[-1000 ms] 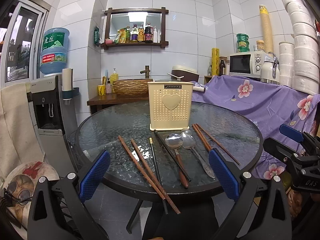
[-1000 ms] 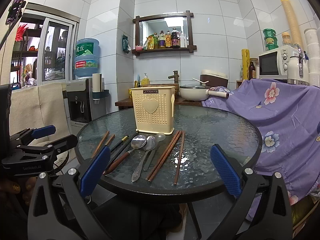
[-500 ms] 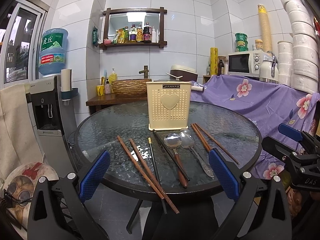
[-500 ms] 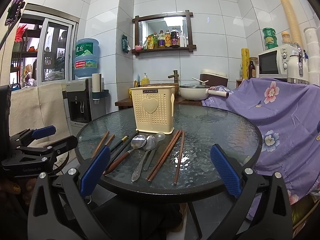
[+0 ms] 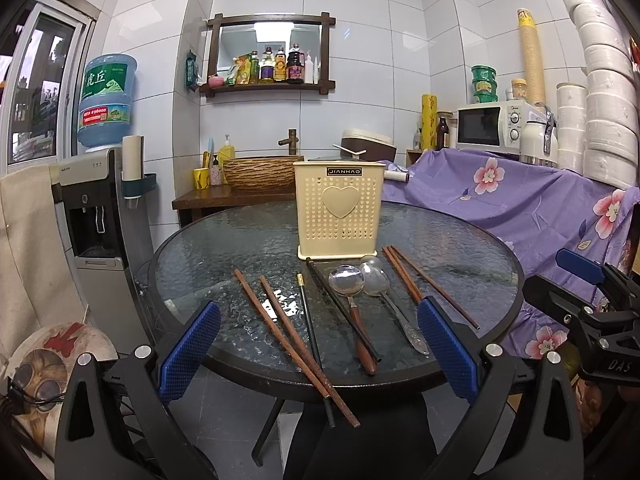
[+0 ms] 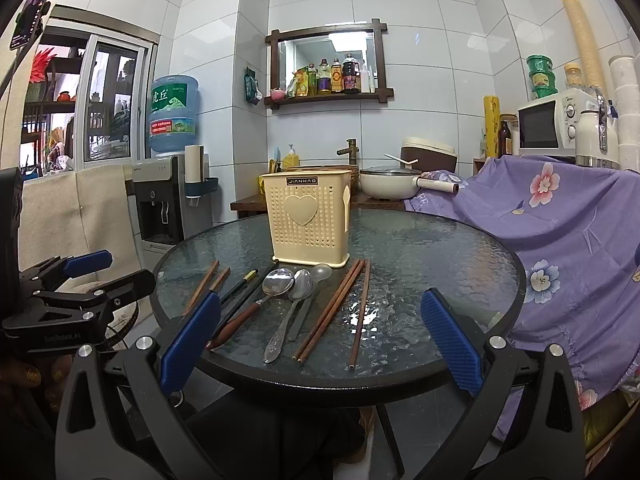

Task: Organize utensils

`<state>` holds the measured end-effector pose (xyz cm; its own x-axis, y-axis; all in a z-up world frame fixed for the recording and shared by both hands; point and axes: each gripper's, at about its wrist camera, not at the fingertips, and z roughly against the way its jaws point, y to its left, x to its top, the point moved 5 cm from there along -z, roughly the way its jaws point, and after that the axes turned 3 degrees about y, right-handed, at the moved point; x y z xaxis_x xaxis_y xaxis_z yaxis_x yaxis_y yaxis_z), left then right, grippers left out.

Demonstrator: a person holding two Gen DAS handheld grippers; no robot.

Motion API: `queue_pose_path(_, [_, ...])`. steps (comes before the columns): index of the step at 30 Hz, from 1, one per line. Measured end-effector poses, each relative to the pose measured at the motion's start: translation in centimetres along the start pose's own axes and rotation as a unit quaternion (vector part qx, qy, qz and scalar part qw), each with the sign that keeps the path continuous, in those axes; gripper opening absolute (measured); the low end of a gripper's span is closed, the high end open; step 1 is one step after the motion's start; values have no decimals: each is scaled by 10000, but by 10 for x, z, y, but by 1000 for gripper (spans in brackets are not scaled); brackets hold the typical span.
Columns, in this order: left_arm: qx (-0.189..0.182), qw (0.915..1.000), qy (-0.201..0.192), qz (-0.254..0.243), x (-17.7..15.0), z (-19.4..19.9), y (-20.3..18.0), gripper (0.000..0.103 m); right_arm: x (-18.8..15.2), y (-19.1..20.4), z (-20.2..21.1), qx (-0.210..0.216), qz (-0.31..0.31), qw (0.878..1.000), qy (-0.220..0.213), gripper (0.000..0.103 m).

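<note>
A cream perforated utensil holder (image 5: 338, 210) (image 6: 308, 220) stands upright on a round glass table (image 5: 460, 248) (image 6: 420, 256). In front of it lie brown chopsticks (image 5: 288, 328) (image 6: 332, 312), black chopsticks (image 5: 312, 336), a wooden-handled spoon (image 5: 352, 300) (image 6: 260, 300) and a metal spoon (image 5: 384, 292) (image 6: 292, 304). My left gripper (image 5: 320, 348) is open and empty at the table's near edge. My right gripper (image 6: 316, 344) is open and empty there too.
A water dispenser (image 5: 100, 208) stands left of the table. A purple flowered cloth (image 5: 520, 208) covers a counter at the right, with a microwave (image 5: 492, 126) on it. A sink counter (image 5: 240, 196) and a pot (image 6: 388, 186) are behind the table.
The left wrist view has shifted slightly; the table and holder sit a little lower and nearer. The right gripper has not visibly moved. Nothing was grasped.
</note>
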<state>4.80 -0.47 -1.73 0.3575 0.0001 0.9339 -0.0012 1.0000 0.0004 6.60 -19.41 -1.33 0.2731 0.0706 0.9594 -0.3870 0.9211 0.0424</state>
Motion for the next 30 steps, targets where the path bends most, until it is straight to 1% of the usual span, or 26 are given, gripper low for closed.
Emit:
queue_pose_path(23, [6, 10000, 43, 0, 0, -2, 0, 97, -3, 0, -5, -25, -7, 10000, 37, 98])
queue_pose_path(25, [44, 9999, 131, -58, 0, -6, 0, 97, -4, -1, -8, -62, -4, 9999, 84, 98])
queue_pose_path(27, [64, 9997, 204, -95, 1, -8, 1, 97, -4, -2, -15, -132, 22, 9997, 219, 98])
queue_pose_path(30, [113, 9997, 226, -25, 6, -11, 6, 97, -3, -4, -25, -178, 64, 9988, 444, 98])
